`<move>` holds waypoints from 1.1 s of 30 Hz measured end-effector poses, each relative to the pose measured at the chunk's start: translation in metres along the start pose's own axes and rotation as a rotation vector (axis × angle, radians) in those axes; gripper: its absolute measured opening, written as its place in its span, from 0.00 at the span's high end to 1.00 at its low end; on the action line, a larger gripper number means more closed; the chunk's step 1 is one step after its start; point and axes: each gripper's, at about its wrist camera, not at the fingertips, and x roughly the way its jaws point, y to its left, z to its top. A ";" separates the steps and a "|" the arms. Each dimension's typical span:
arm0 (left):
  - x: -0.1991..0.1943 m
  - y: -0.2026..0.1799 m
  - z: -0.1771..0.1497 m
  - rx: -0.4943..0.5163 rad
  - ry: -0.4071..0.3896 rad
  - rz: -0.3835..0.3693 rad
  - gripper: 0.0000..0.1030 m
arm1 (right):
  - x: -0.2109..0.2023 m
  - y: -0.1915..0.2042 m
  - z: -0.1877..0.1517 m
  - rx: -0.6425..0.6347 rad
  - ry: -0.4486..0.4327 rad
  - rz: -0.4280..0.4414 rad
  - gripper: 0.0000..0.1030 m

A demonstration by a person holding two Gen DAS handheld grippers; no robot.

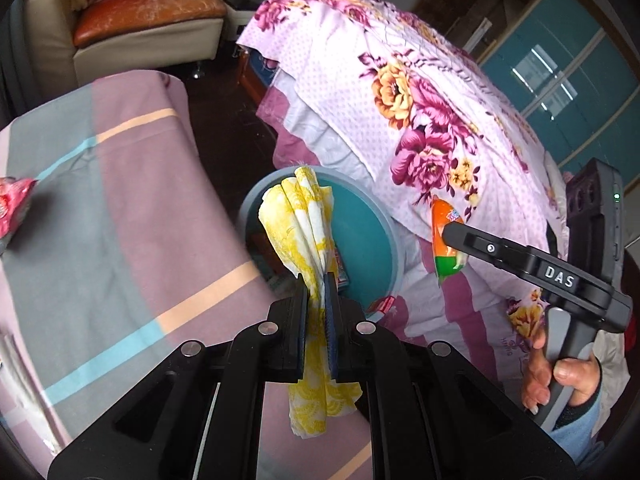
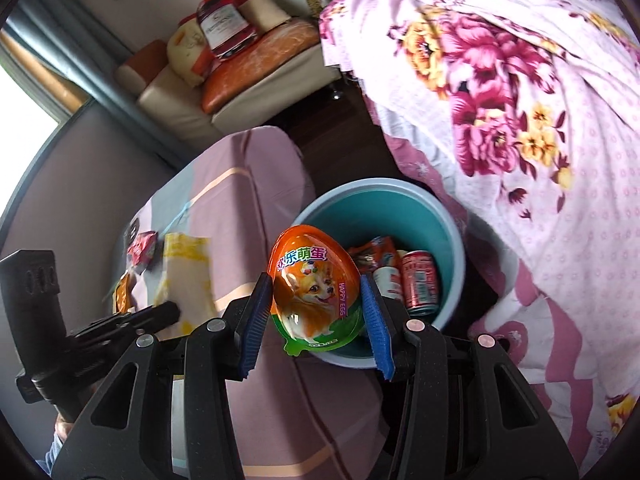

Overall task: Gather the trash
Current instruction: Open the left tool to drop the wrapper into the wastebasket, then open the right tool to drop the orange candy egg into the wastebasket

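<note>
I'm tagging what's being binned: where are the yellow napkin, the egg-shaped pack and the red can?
yellow napkin (image 1: 298,224): left wrist view, fanned upper folds.
egg-shaped pack (image 2: 314,286): right wrist view, dog picture.
red can (image 2: 420,284): right wrist view, side wall.

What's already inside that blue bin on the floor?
In the blue bin stands a red drink can, with a second can and a reddish snack wrapper beside it. The held egg-shaped package hides the bin's left part.
</note>
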 end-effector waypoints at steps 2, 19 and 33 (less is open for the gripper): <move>0.012 -0.005 0.006 0.008 0.013 0.007 0.91 | 0.000 -0.007 0.002 0.008 0.001 -0.003 0.58; 0.034 0.006 0.005 -0.019 0.026 0.107 0.15 | 0.018 -0.029 0.006 0.054 0.033 -0.019 0.58; 0.031 0.021 -0.009 -0.049 0.056 0.102 0.14 | 0.038 -0.021 0.009 0.047 0.067 -0.048 0.58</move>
